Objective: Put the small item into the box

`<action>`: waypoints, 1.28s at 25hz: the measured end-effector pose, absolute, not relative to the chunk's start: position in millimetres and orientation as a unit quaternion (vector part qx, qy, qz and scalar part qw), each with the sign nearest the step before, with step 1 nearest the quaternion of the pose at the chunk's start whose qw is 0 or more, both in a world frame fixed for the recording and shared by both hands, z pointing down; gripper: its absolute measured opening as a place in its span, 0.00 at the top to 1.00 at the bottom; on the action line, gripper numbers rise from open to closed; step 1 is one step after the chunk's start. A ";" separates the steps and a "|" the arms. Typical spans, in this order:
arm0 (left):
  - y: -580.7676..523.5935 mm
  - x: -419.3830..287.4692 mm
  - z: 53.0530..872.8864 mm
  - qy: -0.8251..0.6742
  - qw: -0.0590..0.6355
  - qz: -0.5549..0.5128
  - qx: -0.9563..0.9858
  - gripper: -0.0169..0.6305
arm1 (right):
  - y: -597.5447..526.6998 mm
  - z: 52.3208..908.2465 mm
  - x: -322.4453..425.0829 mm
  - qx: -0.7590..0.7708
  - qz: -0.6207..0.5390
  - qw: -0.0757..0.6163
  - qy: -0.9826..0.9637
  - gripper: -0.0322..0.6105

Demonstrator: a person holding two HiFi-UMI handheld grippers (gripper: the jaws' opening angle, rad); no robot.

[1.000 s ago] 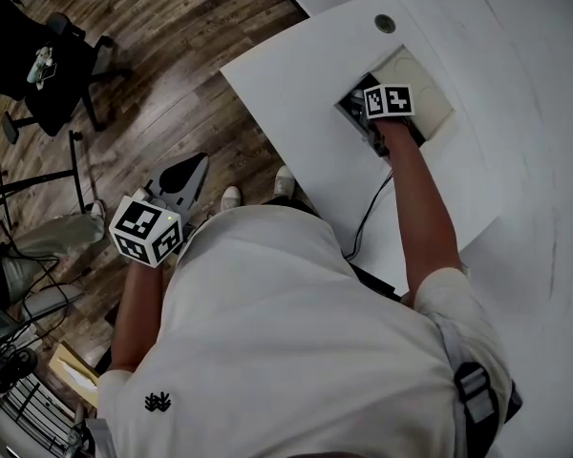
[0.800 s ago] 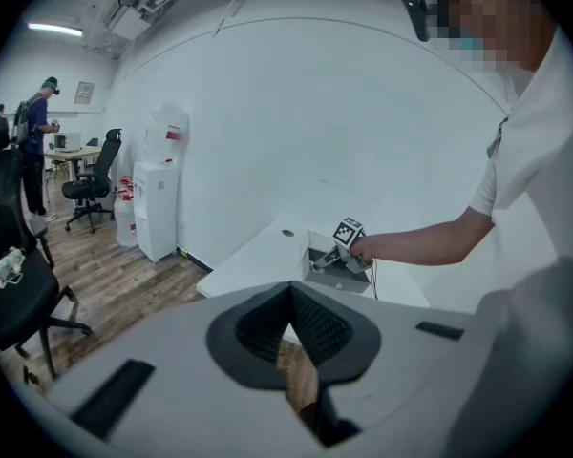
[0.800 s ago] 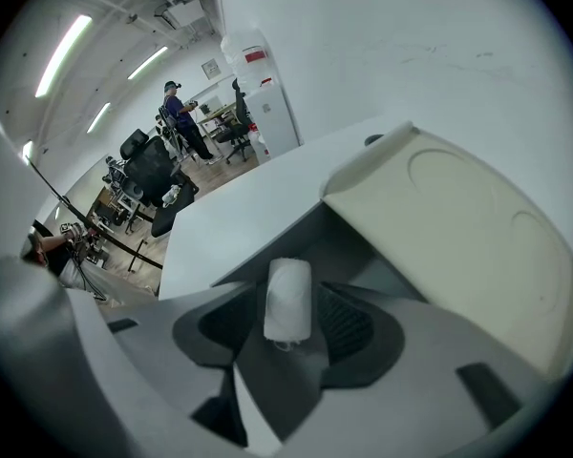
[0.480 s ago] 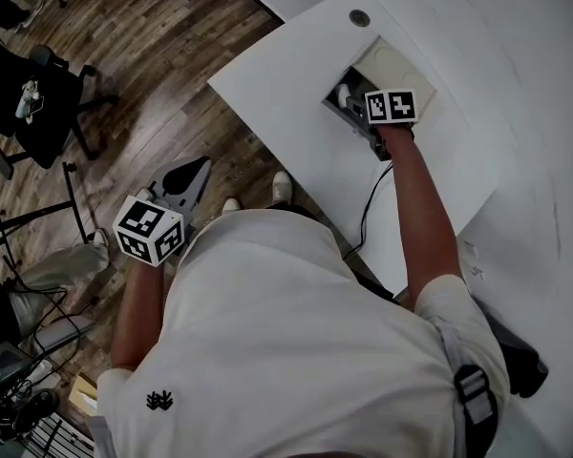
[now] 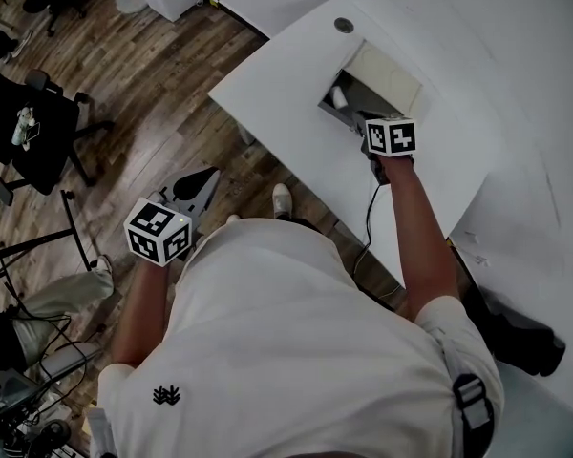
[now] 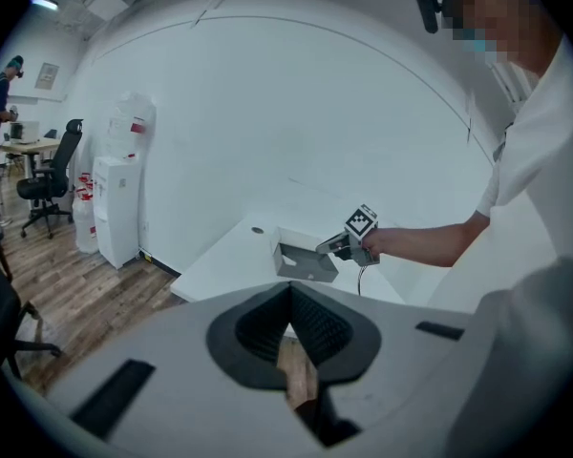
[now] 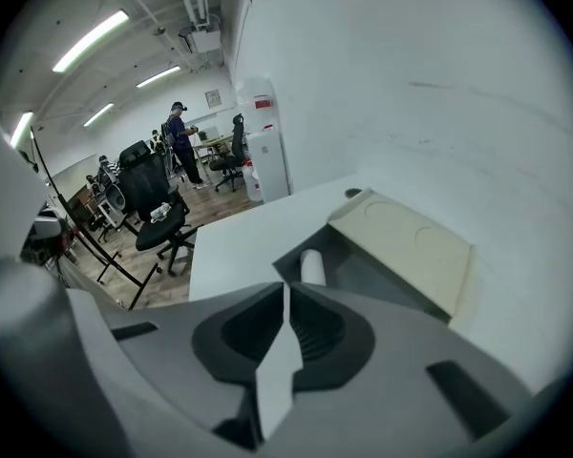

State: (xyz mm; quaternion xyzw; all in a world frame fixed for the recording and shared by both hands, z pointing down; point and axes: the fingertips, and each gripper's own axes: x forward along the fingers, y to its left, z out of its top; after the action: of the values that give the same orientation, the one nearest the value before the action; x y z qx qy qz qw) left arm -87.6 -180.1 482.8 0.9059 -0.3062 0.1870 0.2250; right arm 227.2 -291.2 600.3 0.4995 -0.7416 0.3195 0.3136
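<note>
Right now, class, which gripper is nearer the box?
Right. The right gripper, jaws closing on nothing, sits at the box's near edge; the left gripper hangs over the floor, far off.

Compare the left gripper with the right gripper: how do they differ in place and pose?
The left gripper hangs over the wooden floor, clear of the table; the right gripper is over the table at the open box's edge. The left gripper's jaws rest together; the right gripper's jaws are closing. Both have nothing between their jaws.
</note>
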 end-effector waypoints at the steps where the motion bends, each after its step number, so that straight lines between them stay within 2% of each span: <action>1: -177.5 -91.1 482.7 -0.302 0.224 0.187 0.907 0.96 | -283.5 596.7 222.3 0.505 0.317 0.310 -0.741 0.92; 8: -177.3 -97.1 494.8 -0.285 0.222 0.187 0.914 0.96 | -246.8 600.8 192.9 0.515 0.311 0.285 -0.747 0.94; 19: -125.5 -152.8 456.8 -0.244 0.235 0.174 0.925 0.96 | -134.9 524.4 86.2 0.513 0.308 0.227 -0.769 0.94; 32: -94.3 -134.5 454.1 -0.193 0.247 0.153 0.937 0.96 | -69.3 505.0 44.8 0.513 0.285 0.206 -0.783 0.94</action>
State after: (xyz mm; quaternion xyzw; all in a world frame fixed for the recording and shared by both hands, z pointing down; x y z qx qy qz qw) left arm -134.5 -94.3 454.1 0.9371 -0.1932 0.1526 0.2474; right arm 44.8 -69.3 505.0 0.5132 -0.7827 0.2852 0.2063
